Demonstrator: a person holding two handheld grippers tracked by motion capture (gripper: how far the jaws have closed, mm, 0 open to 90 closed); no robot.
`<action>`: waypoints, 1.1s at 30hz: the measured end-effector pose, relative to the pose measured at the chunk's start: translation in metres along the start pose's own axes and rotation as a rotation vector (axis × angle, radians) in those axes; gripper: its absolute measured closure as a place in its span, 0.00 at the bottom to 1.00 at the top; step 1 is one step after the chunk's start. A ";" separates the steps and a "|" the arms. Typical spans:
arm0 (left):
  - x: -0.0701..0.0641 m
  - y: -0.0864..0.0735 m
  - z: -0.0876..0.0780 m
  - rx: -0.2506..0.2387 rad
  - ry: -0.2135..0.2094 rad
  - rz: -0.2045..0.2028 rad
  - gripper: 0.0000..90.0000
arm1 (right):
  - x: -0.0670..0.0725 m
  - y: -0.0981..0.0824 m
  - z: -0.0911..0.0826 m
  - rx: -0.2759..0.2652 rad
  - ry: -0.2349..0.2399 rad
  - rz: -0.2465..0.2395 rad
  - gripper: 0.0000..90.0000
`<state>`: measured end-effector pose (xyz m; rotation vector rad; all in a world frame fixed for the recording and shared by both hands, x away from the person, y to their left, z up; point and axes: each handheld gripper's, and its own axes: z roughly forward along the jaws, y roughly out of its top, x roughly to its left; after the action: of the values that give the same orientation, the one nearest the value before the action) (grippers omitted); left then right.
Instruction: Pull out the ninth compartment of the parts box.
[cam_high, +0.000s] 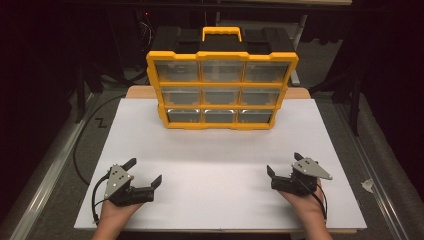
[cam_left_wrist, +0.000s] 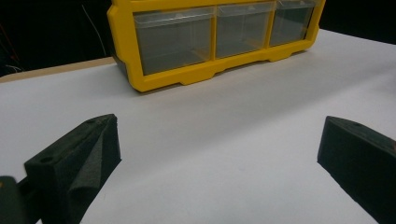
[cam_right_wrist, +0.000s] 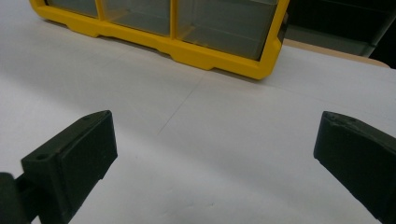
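Looking down on the scene: a white tabletop (cam_high: 220, 170) with a yellow organiser and two hand-held grippers.

Organiser: the yellow and black drawer organiser (cam_high: 221, 85) stands upright at the far middle of the tabletop, carry handle (cam_high: 221, 33) on top, and it faces the person.

Drawers: three rows of three clear drawers (cam_high: 220, 95) in the yellow frame, all pushed in; what they hold cannot be made out.

Left gripper: the left gripper (cam_high: 146, 173) rests at the near left of the tabletop in the person's left hand (cam_high: 116, 210), fingers spread wide with nothing between them.

Left gripper view: both black fingers (cam_left_wrist: 74, 163) stand far apart over bare white surface, and the organiser's bottom row of drawers (cam_left_wrist: 215, 32) sits well ahead.

Right gripper: the right gripper (cam_high: 283, 164) rests at the near right in the right hand (cam_high: 306, 205), fingers released and wide, grasping nothing.

Right gripper view: its fingers (cam_right_wrist: 70, 158) flank empty white surface, with the organiser's lower right corner (cam_right_wrist: 261, 70) well ahead.

Spacing: both grippers are well apart from each other and from the organiser.
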<state>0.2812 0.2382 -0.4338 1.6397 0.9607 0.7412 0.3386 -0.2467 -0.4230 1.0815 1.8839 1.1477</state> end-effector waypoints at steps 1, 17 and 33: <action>0.000 0.000 0.000 -0.001 -0.001 -0.001 0.00 | 0.000 0.001 0.002 0.002 -0.003 0.003 0.01; 0.002 0.000 0.000 0.006 0.024 -0.002 0.00 | -0.002 0.011 0.035 0.019 -0.043 -0.015 0.01; 0.002 0.000 0.001 0.024 0.032 -0.009 0.00 | -0.018 0.021 0.071 0.022 -0.122 -0.002 0.01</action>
<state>0.2827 0.2394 -0.4343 1.6480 1.0025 0.7548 0.4132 -0.2316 -0.4289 1.1354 1.8062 1.0377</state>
